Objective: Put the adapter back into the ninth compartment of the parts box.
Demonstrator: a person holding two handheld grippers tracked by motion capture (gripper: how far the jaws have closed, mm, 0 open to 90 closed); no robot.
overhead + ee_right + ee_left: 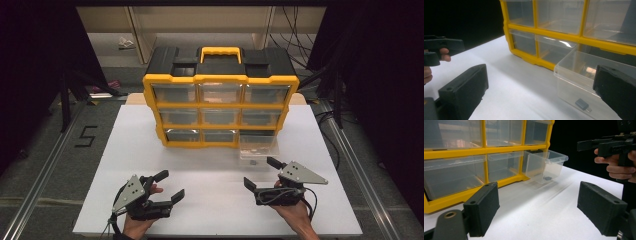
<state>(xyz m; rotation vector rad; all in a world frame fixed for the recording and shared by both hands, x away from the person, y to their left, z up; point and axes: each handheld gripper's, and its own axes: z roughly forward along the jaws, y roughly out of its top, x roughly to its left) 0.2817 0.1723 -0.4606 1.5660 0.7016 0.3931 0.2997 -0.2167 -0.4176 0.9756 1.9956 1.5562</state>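
Standing on the white table [150, 150] is a yellow-framed organiser [220, 102] with a black top and nine clear drawers in three rows. Its bottom-right drawer [257, 148] is pulled out toward the person and holds a small dark part [582, 104] on its floor; the shut drawers look empty as far as can be told. The left tool [171, 186] and right tool [262, 172] hover near the table's front edge, both gaping wide and holding nothing.
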